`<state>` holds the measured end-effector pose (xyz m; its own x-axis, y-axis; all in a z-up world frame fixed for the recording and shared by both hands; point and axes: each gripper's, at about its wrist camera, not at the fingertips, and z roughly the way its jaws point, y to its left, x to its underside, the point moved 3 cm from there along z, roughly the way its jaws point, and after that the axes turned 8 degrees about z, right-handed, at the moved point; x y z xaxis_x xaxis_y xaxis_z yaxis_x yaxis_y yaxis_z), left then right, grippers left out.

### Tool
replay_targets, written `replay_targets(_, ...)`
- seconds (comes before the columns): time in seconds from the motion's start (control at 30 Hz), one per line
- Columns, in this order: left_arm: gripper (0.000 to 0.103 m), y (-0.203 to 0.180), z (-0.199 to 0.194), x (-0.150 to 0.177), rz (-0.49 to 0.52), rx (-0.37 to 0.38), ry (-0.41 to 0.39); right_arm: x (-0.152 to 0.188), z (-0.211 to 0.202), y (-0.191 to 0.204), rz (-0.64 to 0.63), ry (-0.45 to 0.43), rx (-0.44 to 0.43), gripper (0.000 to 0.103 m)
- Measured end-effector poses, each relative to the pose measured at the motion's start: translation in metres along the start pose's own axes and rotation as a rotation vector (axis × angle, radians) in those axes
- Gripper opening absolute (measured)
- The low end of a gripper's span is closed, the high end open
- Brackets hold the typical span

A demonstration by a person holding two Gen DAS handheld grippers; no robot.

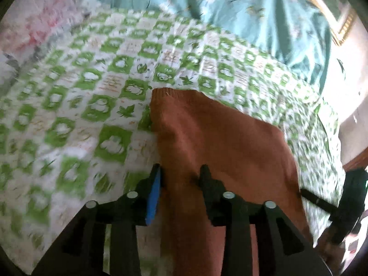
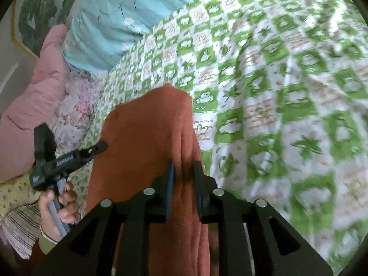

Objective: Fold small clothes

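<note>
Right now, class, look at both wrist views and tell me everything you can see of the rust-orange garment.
The rust-orange garment is a soft knit, plain in colour, with a ribbed hem along its far edge. It looks folded or doubled, with long creases, and hangs lifted over the green-and-white checked bedspread. The left claw and the right claw each have its near edge between their fingers, though the left jaws look fairly wide. Whether its far end touches the bedspread cannot be told.
</note>
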<state>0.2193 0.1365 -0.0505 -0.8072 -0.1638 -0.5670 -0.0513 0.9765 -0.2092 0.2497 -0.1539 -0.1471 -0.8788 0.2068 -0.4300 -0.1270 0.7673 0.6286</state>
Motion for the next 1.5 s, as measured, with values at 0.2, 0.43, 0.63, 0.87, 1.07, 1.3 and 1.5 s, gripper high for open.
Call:
replay_targets(0.2,0.041,-0.025,-0.057,0.074,0.054,0.075,-0.002,0.026,-0.041,-0.005,-0.011,-0.02,-0.006,0.033)
replay_targets(0.43,0.052,-0.038,-0.085,0.146,0.07,0.077,0.033,0.071,-0.069,-0.021,0.024,-0.016,-0.008,0.033)
replay_targets(0.63,0.056,-0.055,-0.084,0.177,0.145,0.029,0.047,0.089,-0.074,-0.013,-0.01,-0.008,-0.017,0.033)
replay_targets(0.87,0.047,-0.054,-0.069,0.178,0.172,-0.078,0.014,0.098,-0.065,-0.003,-0.065,0.002,-0.002,0.032)
replay_targets(1.07,0.009,-0.055,-0.079,0.177,0.17,-0.104,-0.039,0.094,-0.068,0.0,-0.081,-0.006,0.003,0.005)
replay_targets(1.3,0.007,-0.051,-0.067,0.183,0.125,-0.085,0.01,0.102,-0.053,-0.025,-0.105,0.054,0.143,0.004)
replay_targets(1.5,0.011,-0.045,-0.072,0.182,0.116,-0.038,0.054,0.099,-0.057,-0.024,-0.115,0.048,0.152,0.01)
